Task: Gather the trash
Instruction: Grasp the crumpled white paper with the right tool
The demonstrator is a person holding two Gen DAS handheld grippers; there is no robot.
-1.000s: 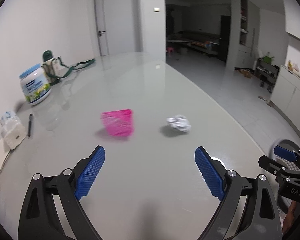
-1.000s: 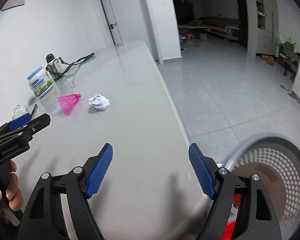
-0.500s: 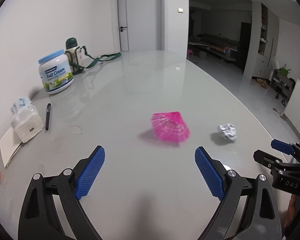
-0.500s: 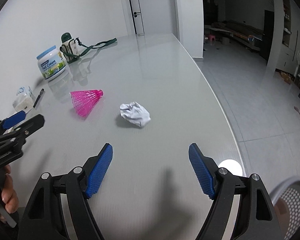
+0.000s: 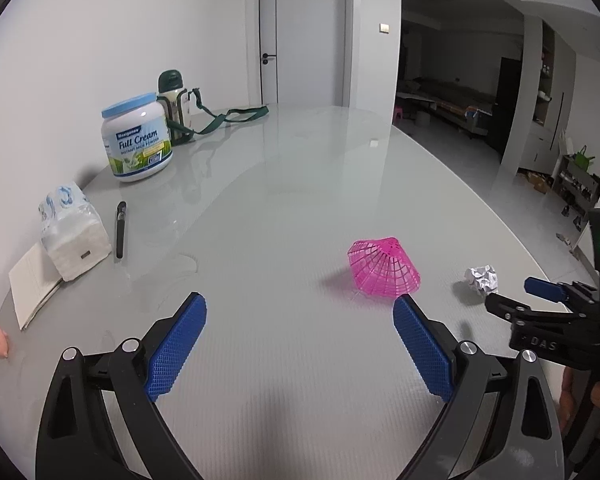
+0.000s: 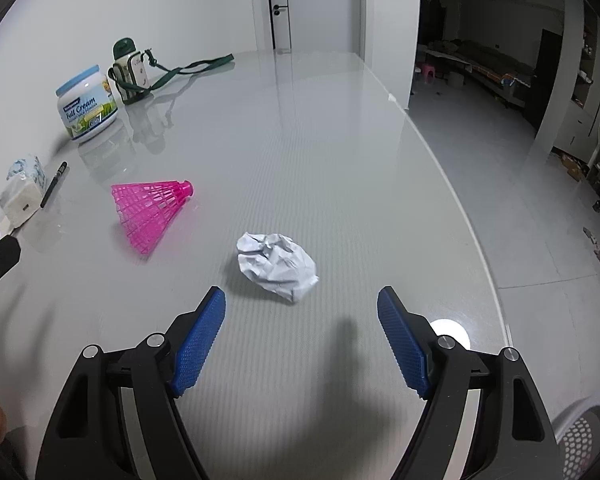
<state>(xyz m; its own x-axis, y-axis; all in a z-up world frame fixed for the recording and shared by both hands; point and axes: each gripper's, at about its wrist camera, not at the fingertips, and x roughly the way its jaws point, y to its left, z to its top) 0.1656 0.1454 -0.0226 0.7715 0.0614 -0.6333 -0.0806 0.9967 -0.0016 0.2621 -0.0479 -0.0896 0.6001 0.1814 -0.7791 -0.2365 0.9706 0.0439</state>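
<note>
A crumpled white paper ball (image 6: 277, 265) lies on the grey table just ahead of my right gripper (image 6: 300, 300), whose blue pads stand wide apart with nothing between them. A pink plastic shuttlecock (image 6: 152, 208) lies on its side to the ball's left. In the left wrist view the shuttlecock (image 5: 384, 270) sits just beyond the right pad of my left gripper (image 5: 299, 312), which is open and empty, and the paper ball (image 5: 482, 279) is farther right. The right gripper (image 5: 540, 300) shows at that view's right edge.
Along the wall stand a milk powder tub (image 5: 137, 138), a green flask with a strap (image 5: 176, 106), a tissue pack (image 5: 72, 232), a black pen (image 5: 120, 228) and a notepad (image 5: 32, 284). The table edge (image 6: 472, 236) curves off on the right; a perforated bin rim (image 6: 580, 440) shows below it.
Both grippers swung left over the table. The paper ball came close in front of the right gripper, and the shuttlecock shifted to the right side of the left wrist view. Both stayed open.
</note>
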